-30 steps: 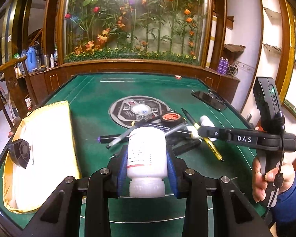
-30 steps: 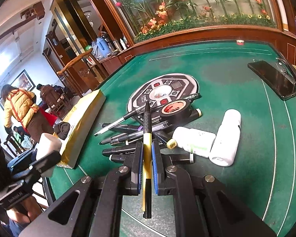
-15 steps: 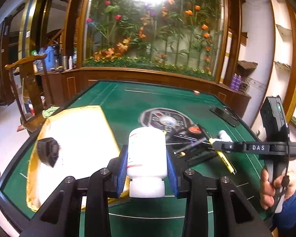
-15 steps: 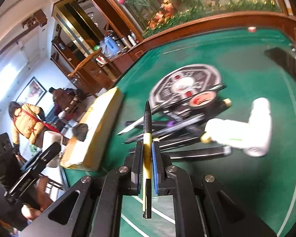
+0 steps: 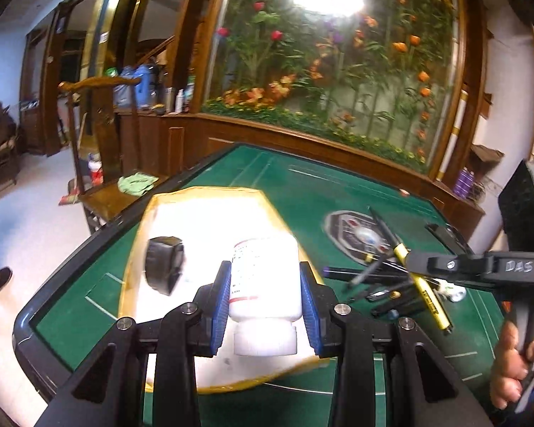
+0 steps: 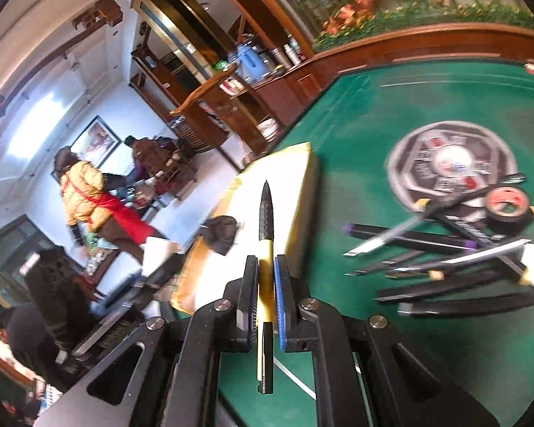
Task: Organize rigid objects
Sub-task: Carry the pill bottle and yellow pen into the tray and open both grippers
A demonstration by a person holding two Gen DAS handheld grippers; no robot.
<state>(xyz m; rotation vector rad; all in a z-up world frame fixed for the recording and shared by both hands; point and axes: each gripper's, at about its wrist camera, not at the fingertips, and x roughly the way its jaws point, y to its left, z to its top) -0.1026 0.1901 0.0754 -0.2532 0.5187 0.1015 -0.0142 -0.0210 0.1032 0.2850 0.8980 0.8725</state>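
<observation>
The left gripper (image 5: 264, 295) clamps a white bottle (image 5: 265, 277), cap toward the camera and long axis running away over the yellow-rimmed tray (image 5: 135, 249). The right gripper (image 6: 266, 293), jaws nearly together, pinches a yellow-and-black pen (image 6: 266, 245) with its dark tip pointing away toward the tray. Farther right, pens (image 6: 445, 270) and a tape roll (image 6: 507, 204) lie jumbled on the green table (image 6: 391, 114).
</observation>
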